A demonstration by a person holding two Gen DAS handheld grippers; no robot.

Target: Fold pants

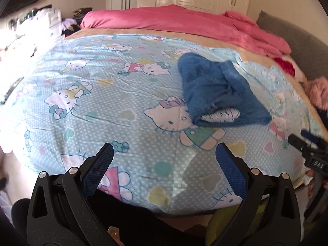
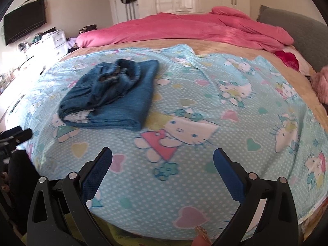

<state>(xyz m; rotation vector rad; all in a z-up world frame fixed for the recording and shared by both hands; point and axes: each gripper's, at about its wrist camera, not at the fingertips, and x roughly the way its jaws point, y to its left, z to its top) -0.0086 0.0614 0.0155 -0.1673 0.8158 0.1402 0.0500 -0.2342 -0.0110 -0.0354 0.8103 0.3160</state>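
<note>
Two tongs are held spread and empty above the near edge of the bed (image 1: 256, 53), each well apart from the pants (image 1: 217, 90). The pants (image 2: 110, 98) are seen folded into a compact blue bundle, lying on the cartoon-cat sheet (image 1: 102, 94) toward the middle of the bed. From the left tongs (image 1: 164, 155) the bundle is found ahead and to the right; from the right tongs (image 2: 163, 157) it is found ahead and to the left, so the pants lie beyond and between the two. A pale patterned pocket lining (image 1: 220, 114) is exposed at the bundle's near edge. The waistband (image 2: 119, 75) is seen bunched on top. A pink duvet (image 2: 184, 28) is heaped along the far side of the bed, well beyond the pants.
</note>
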